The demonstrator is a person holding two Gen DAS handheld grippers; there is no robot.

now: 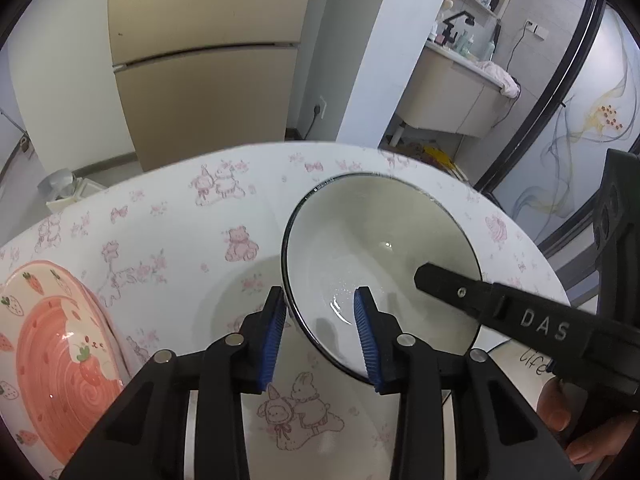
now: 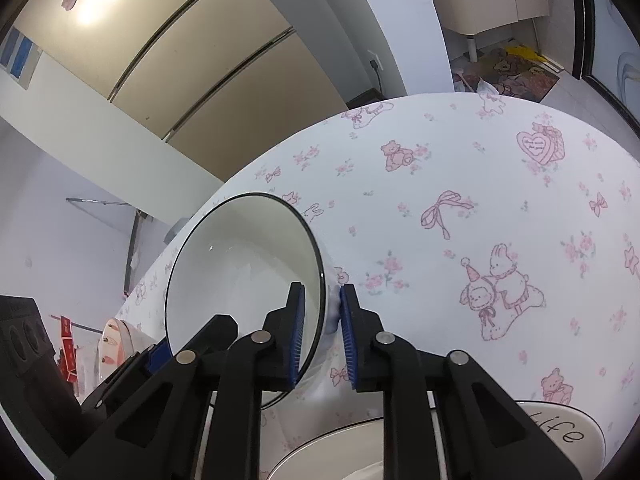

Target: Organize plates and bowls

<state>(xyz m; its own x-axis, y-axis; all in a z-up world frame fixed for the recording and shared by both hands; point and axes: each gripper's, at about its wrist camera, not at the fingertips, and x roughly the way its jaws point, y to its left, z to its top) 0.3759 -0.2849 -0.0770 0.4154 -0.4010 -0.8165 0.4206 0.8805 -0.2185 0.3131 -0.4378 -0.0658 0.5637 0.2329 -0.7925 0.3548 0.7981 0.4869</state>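
White cotton printed with pink bears, bows and rabbits covers the round table (image 2: 460,184), and everything the task concerns sits toward its near edge. The largest piece in play is the white glazed ceramic bowl with a thin black rim (image 1: 380,248), tilted so that its mouth faces both cameras; whether its base touches the cloth cannot be told. To its left lies the pink heart-shaped plate with strawberry print (image 1: 60,352), apart from the bowl. A second white dish lettered "life" (image 2: 560,432) sits just under the right gripper, at the bottom of the right wrist view.

The right gripper (image 2: 322,336) is clenched on the bowl's wall: one blue ribbed pad lies inside the rim, the other against the outer side, and the rim runs down between them. It holds the side of the bowl away from the strawberry plate.

The left gripper (image 1: 322,336) straddles the opposite part of the rim, one finger outside the wall and one inside over the bowl's floor. Its fingers (image 1: 368,336) stand apart from the ceramic; a gap shows on both sides, so this hand has no grip yet.

The coming move turns on that rim line: it passes between the left jaws, lengthwise along the pads, so closing should pinch the wall squarely. Both hands are then at the bowl, the right carrying, the left nearer the strawberry plate.
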